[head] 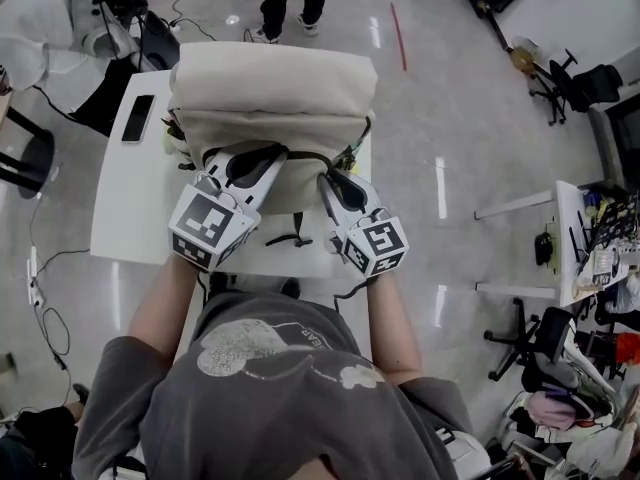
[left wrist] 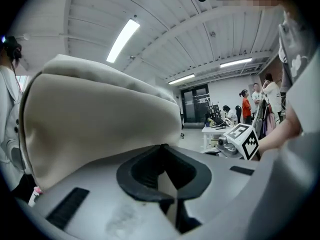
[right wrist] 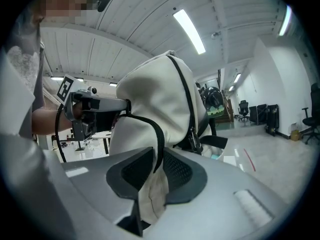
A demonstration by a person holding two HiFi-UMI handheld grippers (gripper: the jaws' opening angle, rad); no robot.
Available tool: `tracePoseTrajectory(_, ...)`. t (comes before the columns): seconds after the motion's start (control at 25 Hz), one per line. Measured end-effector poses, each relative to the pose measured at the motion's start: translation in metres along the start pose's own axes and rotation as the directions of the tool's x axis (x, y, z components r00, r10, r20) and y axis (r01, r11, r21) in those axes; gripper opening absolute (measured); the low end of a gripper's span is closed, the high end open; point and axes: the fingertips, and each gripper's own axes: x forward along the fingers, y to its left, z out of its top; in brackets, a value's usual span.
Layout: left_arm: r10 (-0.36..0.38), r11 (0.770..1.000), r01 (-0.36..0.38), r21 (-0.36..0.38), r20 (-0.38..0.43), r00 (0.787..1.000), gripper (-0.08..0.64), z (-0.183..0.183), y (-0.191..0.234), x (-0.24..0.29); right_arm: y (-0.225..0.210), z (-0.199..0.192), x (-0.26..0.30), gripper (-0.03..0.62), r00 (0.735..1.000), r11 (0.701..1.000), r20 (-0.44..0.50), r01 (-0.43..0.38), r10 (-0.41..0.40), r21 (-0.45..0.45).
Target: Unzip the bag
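The beige backpack [head: 270,98] sits on the table [head: 130,218]. My left gripper [head: 250,164] clamps its near fabric fold; my right gripper [head: 335,180] pinches cloth at the black zipper line [right wrist: 159,134]. Risk: pulling cloth, not the slider, drags the beige backpack off.

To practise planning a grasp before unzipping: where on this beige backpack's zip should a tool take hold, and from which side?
Probably the small metal pull hanging on the black zip line of the backpack, just beyond the right tool. Come from the person's side: it dangles free of the cloth as a narrow tab, so pads can pinch its flat faces.
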Motion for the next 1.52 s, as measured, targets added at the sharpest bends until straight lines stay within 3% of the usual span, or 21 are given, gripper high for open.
tracePoseTrajectory(0.24,0.061,0.996,-0.058,-0.072,0.044,0.997,0.029,-0.01,0.0,-0.014,0.015,-0.003,-0.001,0.064,1.0,1.0,-0.006,-0.017,0.017,-0.019)
tracePoseTrajectory(0.52,0.156,0.986,-0.151,-0.065,0.072,0.985,0.044,-0.017,-0.006,-0.022,0.01,0.0,-0.01,0.075,0.999,1.0,0.036,-0.002,0.003,-0.03)
tracePoseTrajectory(0.72,0.184,0.981,-0.182,-0.068,0.017,0.983,0.114,-0.037,-0.021,-0.025,-0.006,-0.001,-0.023,0.12,0.996,0.999,0.084,0.039,-0.04,0.012)
tracePoseTrajectory(0.92,0.193,0.975,-0.197,-0.105,-0.045,0.98,0.112,-0.067,-0.031,-0.03,-0.028,-0.014,-0.034,0.113,0.991,0.992,0.087,0.096,-0.103,0.077)
tracePoseTrajectory(1.12,0.192,0.968,-0.197,-0.154,-0.05,0.98,0.095,-0.08,-0.039,-0.042,-0.037,-0.022,-0.058,0.103,0.977,0.979,0.089,0.186,-0.193,0.082)
tracePoseTrajectory(1.32,0.195,0.966,-0.195,-0.17,-0.013,0.981,0.089,-0.076,-0.041,-0.071,-0.021,-0.018,-0.077,0.1,0.966,0.969,0.09,0.238,-0.244,0.072)
tracePoseTrajectory(1.52,0.23,0.954,-0.225,-0.198,0.002,0.973,0.084,-0.081,-0.041,-0.138,0.031,-0.012,-0.083,0.095,0.962,0.967,0.099,0.249,-0.254,0.058)
